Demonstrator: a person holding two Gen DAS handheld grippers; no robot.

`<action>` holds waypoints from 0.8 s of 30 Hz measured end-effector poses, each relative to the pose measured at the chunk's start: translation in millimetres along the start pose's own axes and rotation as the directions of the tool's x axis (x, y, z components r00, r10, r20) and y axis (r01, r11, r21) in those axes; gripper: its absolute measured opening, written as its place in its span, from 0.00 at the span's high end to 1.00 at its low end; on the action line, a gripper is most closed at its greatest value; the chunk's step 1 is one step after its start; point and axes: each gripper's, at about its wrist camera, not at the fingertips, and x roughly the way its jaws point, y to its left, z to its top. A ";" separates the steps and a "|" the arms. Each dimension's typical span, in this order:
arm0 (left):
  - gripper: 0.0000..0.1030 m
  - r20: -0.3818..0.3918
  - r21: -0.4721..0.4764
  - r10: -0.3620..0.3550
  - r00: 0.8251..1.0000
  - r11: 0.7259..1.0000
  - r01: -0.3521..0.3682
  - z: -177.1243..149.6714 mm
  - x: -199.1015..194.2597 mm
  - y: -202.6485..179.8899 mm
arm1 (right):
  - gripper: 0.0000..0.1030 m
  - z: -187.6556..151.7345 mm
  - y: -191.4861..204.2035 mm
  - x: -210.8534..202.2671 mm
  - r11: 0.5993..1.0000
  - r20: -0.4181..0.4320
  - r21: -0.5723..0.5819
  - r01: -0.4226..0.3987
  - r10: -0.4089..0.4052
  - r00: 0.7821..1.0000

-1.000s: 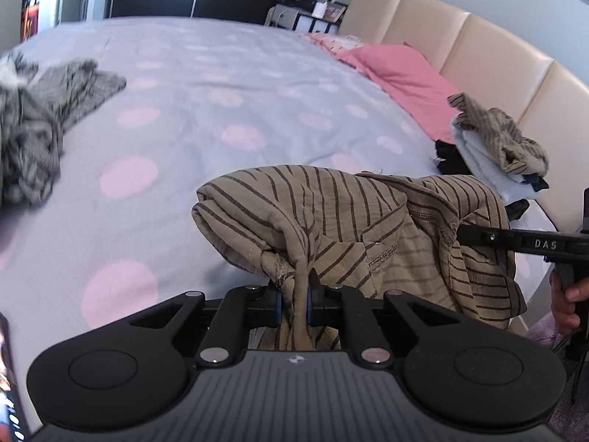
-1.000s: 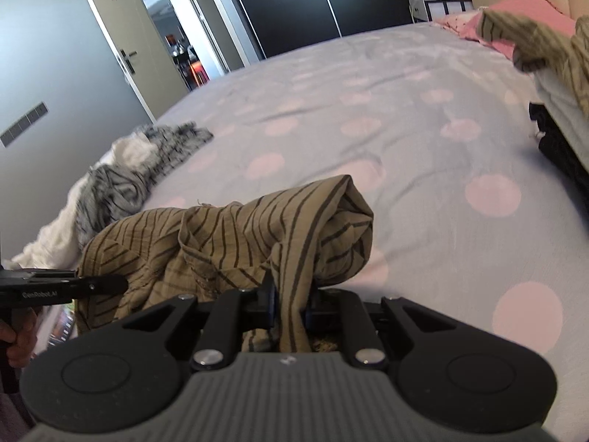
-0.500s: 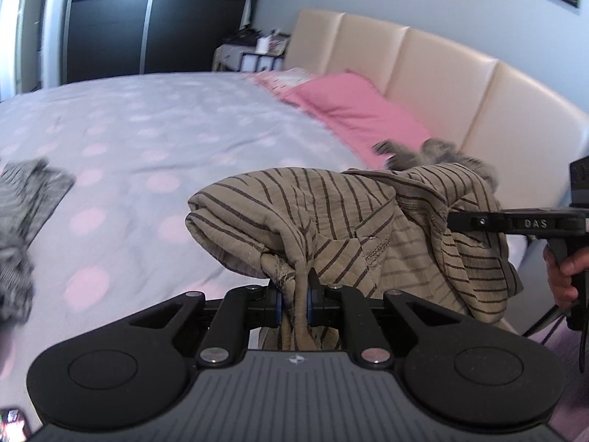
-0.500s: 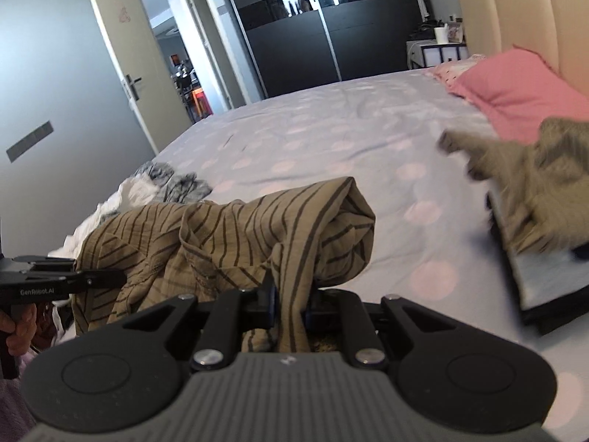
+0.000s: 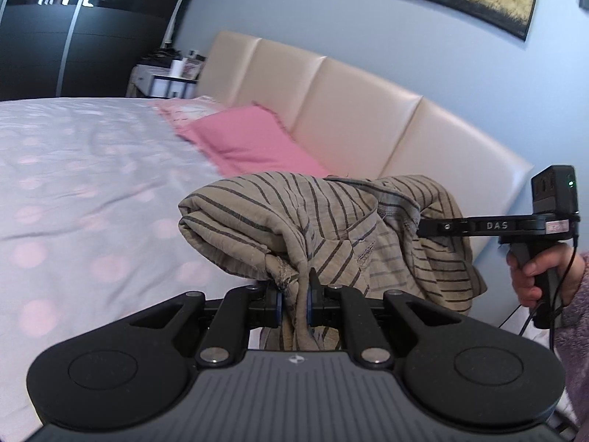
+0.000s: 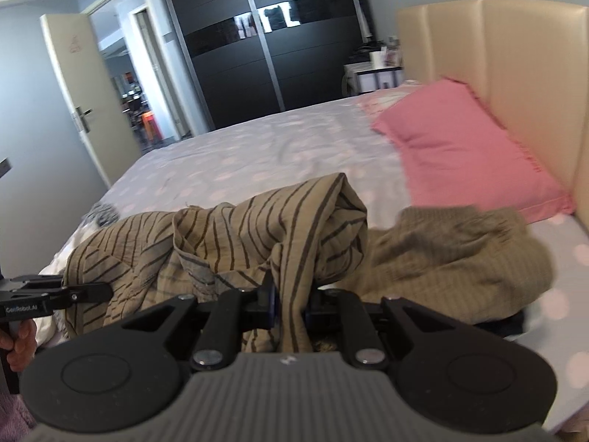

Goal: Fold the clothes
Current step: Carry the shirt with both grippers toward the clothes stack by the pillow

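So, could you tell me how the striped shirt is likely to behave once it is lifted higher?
Probably floppy: the striped shirt sags between its pinched points. Likely light, since thin folds bunch easily. It may slip little, given the crinkled weave.

The shirt (image 5: 331,228) hangs between the left claw (image 5: 294,294) and right claw (image 6: 291,302), above the bed (image 6: 276,147); a pillow (image 6: 460,147) lies beyond.

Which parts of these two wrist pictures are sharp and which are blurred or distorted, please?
Left wrist view: the striped garment clamped in the left gripper is sharp; the bedspread and pink pillow are smeared, and the headboard curves with the fisheye. Right wrist view: the garment in the right gripper is crisp, the tan clothes pile is blurred, and the wardrobe shows glare.
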 end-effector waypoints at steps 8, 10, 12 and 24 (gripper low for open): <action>0.92 -0.021 -0.070 -0.102 0.995 0.992 0.100 34.0 93.5 -28.8 | 0.85 64.5 -77.9 -4.1 0.991 -0.014 -0.020 0.130 -0.130 0.991; 0.92 -0.037 -0.082 -0.114 0.993 0.990 0.111 38.4 119.4 -31.9 | 0.85 76.1 -98.4 2.3 0.986 -0.031 -0.024 0.166 -0.167 0.985; 0.92 -0.053 -0.095 -0.121 0.991 0.989 0.116 42.1 145.9 -33.5 | 0.85 84.0 -117.7 12.2 0.981 -0.043 -0.027 0.192 -0.193 0.980; 0.92 -0.158 -0.157 -0.075 0.985 0.986 0.050 28.4 264.7 10.5 | 0.85 76.7 -214.8 138.2 0.978 -0.108 0.038 0.205 -0.200 0.974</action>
